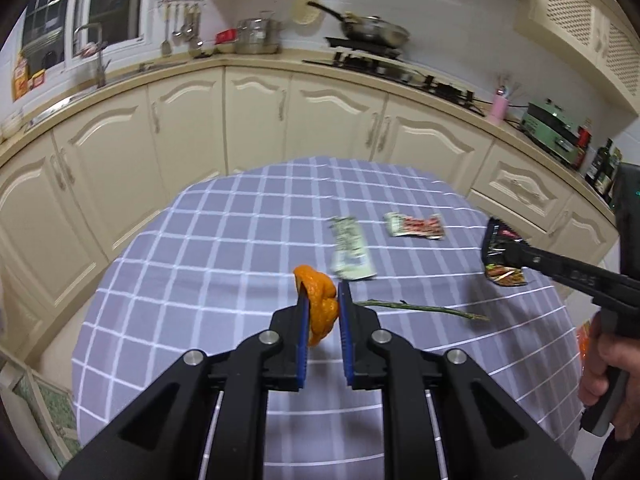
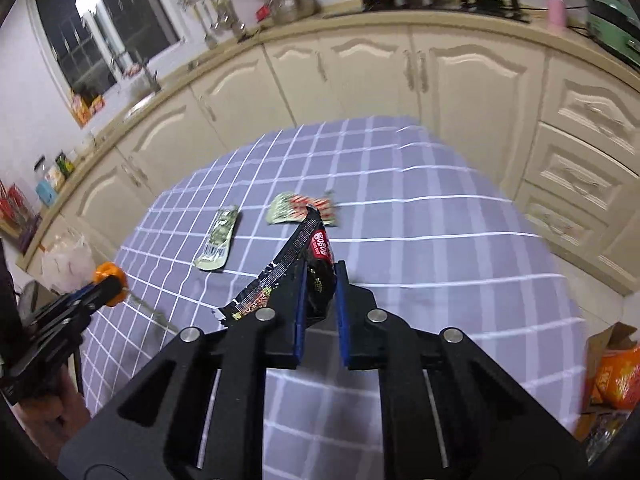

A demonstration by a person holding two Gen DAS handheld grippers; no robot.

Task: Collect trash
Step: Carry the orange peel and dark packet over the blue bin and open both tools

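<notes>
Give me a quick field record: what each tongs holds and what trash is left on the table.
left tongs: shut on crumpled orange peel
right tongs: shut on black snack wrapper
left on table: pale green printed wrapper; red-and-white printed wrapper; thin green stem
surface: lilac checked tablecloth
beside table: cardboard box holding orange packets

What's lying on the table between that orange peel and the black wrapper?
A thin green stalk lies between the orange peel and black wrapper, seen in the left wrist view.
</notes>
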